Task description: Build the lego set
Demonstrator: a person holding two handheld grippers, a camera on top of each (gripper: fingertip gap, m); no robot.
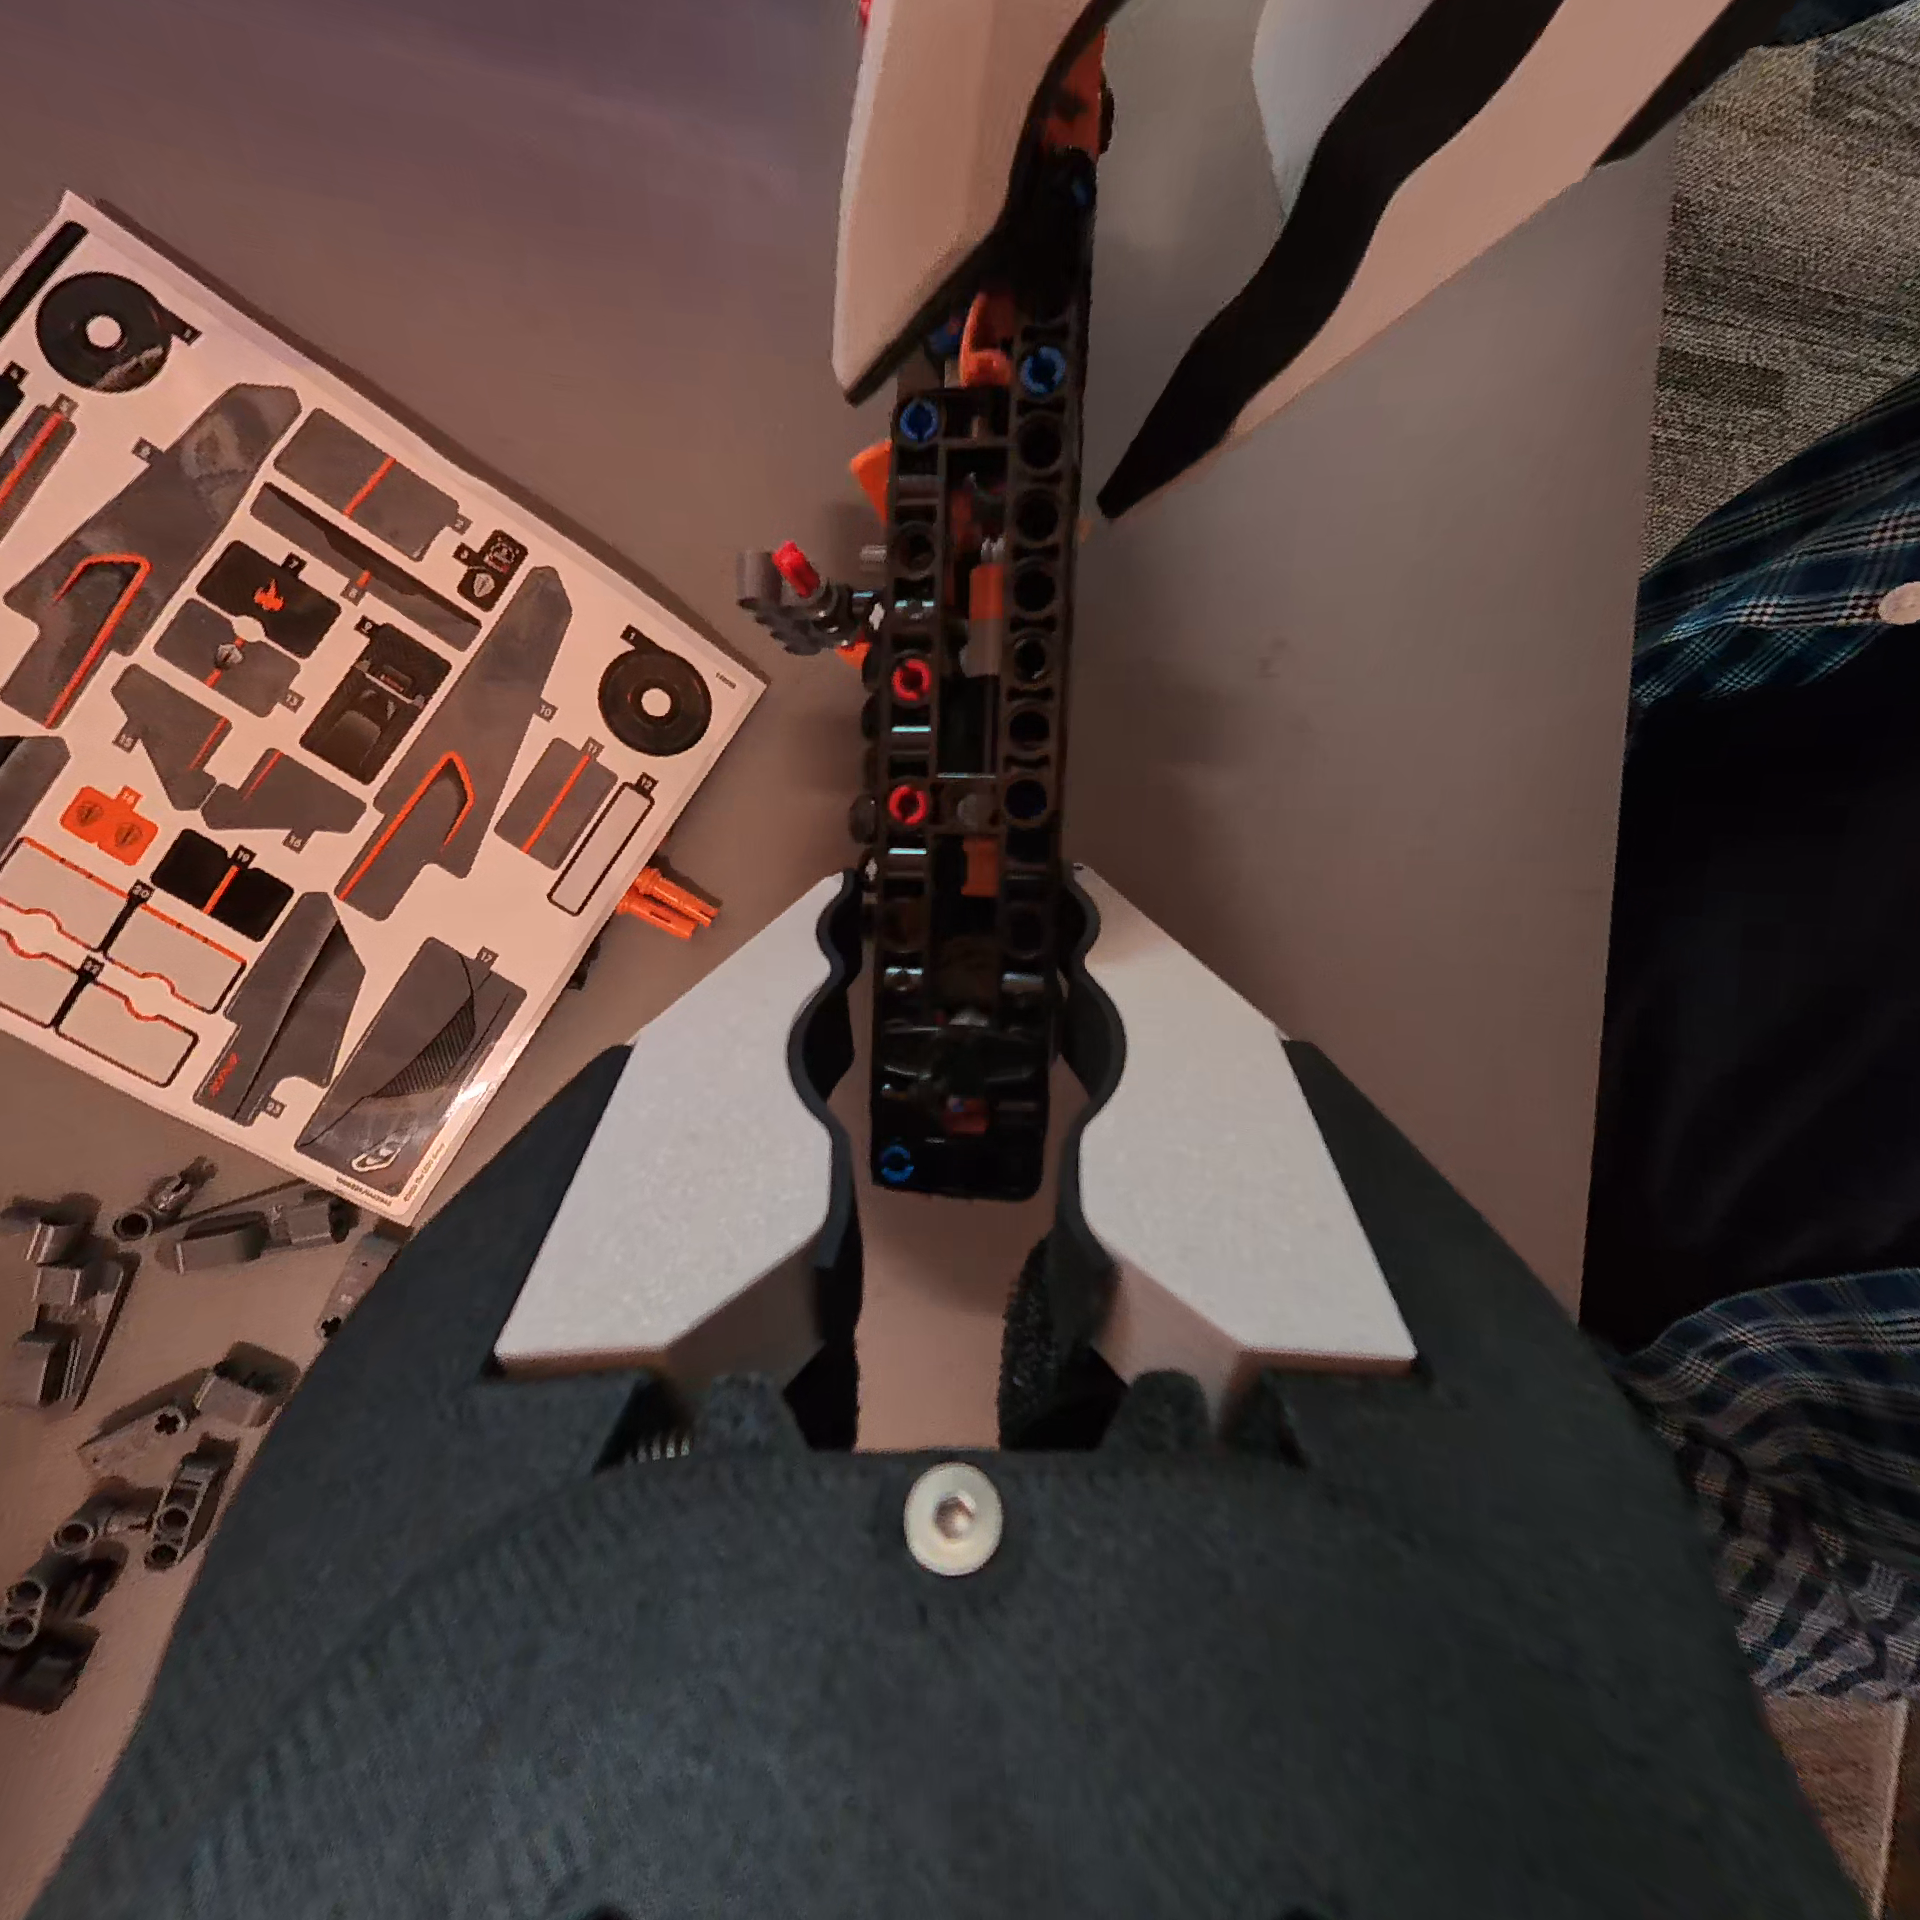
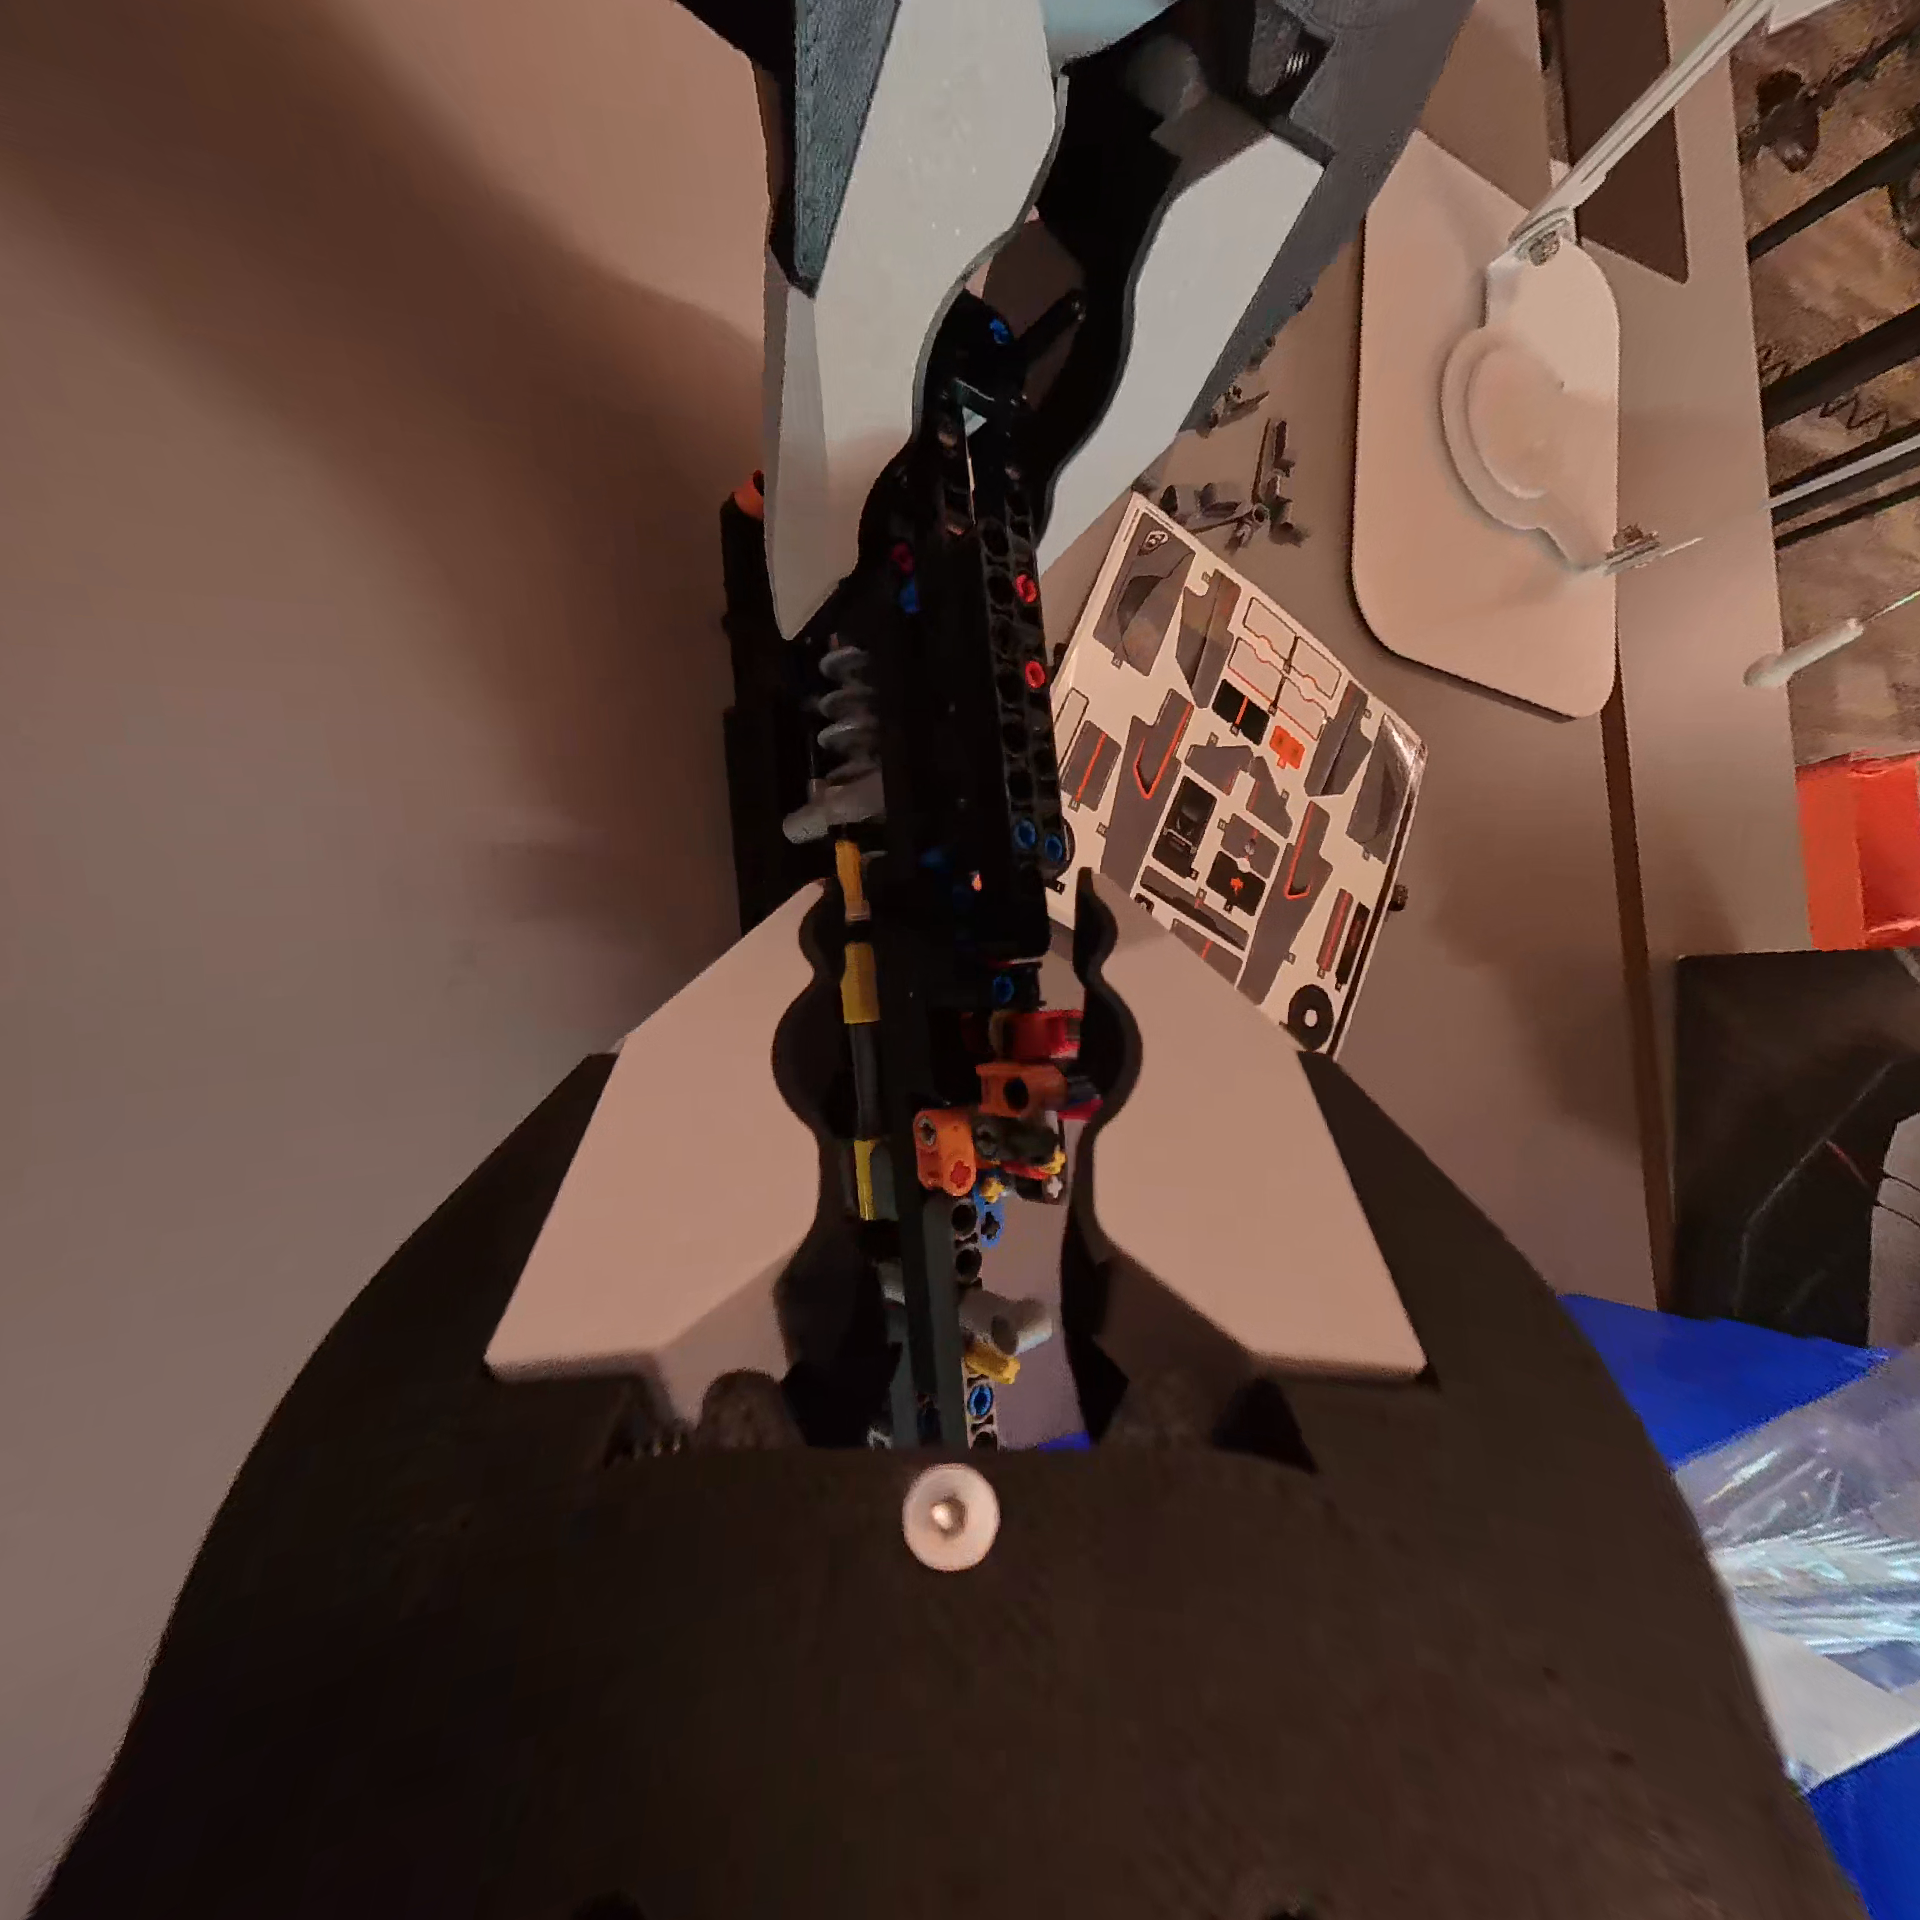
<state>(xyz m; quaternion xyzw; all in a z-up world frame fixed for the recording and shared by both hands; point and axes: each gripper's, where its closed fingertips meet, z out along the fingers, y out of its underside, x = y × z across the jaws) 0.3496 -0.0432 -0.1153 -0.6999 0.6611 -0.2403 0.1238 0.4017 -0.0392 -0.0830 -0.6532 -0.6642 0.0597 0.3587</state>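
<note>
Loose parts: at the far left of your left wrist view a scatter of dark grey Technic connectors (image 1: pixel 114 1382) lies on the desk (image 1: pixel 520 156), just below the sticker sheet.
Sticker sheet: the white sheet (image 1: pixel 312 707) of grey, black and orange decals lies flat and skewed on the desk; in your right wrist view the same sheet (image 2: pixel 1236 769) sits to the right of the model.
Orange pins: two small orange pins (image 1: pixel 670 902) rest at the sheet's lower right corner, touching its edge.
Left claw: your left claw (image 1: pixel 961 935) is narrowed onto the near end of the black Technic frame (image 1: pixel 977 727), both pads pressing its sides; it is gripping the frame.
Lego frame: the long black beam assembly, studded with blue and red pins, is held off the desk and spans between your two claws; a small grey gear with a red axle tip (image 1: pixel 795 582) juts from its left side.
Right claw: your right claw (image 2: pixel 940 935) is closed narrowly around the other end of the frame (image 2: pixel 966 727), where orange, red and yellow connectors and a grey spring (image 2: pixel 842 717) show.
Right side: a white stand base (image 2: pixel 1496 447) sits on the desk beyond the sheet; a blue bag (image 2: pixel 1766 1507) lies at the lower right.
</note>
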